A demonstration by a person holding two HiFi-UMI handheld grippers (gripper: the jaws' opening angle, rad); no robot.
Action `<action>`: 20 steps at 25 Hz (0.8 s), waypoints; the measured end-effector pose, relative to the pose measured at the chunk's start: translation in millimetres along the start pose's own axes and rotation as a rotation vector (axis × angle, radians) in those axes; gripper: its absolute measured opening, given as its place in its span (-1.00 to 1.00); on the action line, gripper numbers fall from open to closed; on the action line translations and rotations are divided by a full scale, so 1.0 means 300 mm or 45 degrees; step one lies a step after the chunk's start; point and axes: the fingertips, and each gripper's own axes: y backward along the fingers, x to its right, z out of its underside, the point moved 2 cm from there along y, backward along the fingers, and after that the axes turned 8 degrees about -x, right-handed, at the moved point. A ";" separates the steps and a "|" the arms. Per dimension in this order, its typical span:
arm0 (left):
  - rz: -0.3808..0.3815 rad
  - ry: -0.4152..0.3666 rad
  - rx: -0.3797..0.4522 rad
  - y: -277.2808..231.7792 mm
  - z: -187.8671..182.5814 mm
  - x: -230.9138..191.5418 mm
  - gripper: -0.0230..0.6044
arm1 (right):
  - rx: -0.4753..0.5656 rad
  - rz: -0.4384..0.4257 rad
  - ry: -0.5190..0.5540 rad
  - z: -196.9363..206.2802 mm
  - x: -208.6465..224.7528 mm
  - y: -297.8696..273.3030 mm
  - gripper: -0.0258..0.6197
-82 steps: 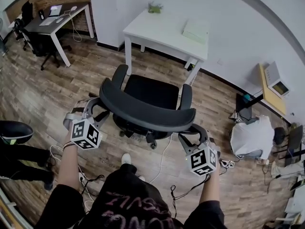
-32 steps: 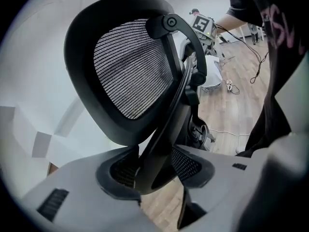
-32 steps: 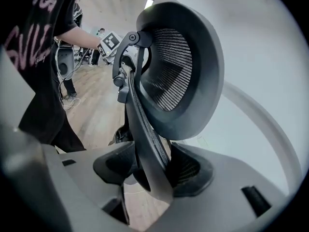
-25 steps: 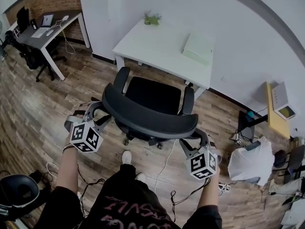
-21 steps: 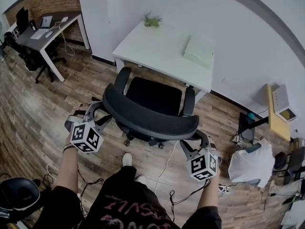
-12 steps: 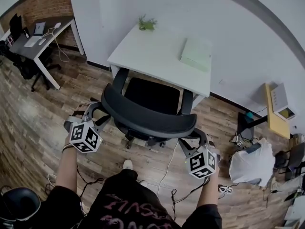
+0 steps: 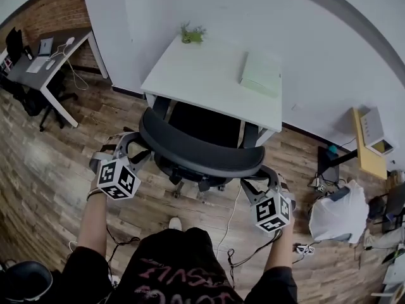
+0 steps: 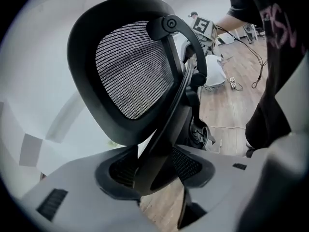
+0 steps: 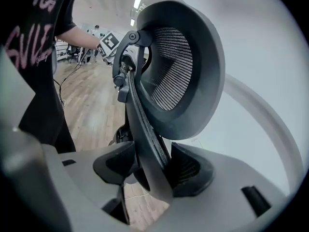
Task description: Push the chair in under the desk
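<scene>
You're mid-push: your left tongs (image 7: 134, 145) and right tongs (image 7: 252, 181) each pinch one side rim of the chair (image 7: 201, 149). Its seat sits partly beneath the worktop (image 7: 209, 75). Next, likely a straight, even shove toward the worktop's edge.

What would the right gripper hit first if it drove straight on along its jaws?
The chair backrest: the right gripper is already shut on its edge. If it pushes on with the chair, the white desk looks next, though depth is unclear.
</scene>
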 end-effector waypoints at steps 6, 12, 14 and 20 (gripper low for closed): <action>0.011 -0.020 0.001 -0.056 -0.001 -0.061 -0.19 | -0.011 -0.007 -0.015 -0.021 0.050 -0.051 -0.16; 0.032 -0.042 -0.001 -0.120 -0.015 -0.107 -0.18 | -0.008 -0.004 -0.017 -0.021 0.101 -0.098 -0.16; 0.029 -0.044 0.004 -0.144 -0.020 -0.126 -0.18 | -0.015 -0.007 -0.018 -0.023 0.125 -0.117 -0.16; 0.022 -0.040 0.000 -0.223 -0.031 -0.200 -0.18 | -0.014 0.000 -0.018 -0.040 0.206 -0.188 -0.16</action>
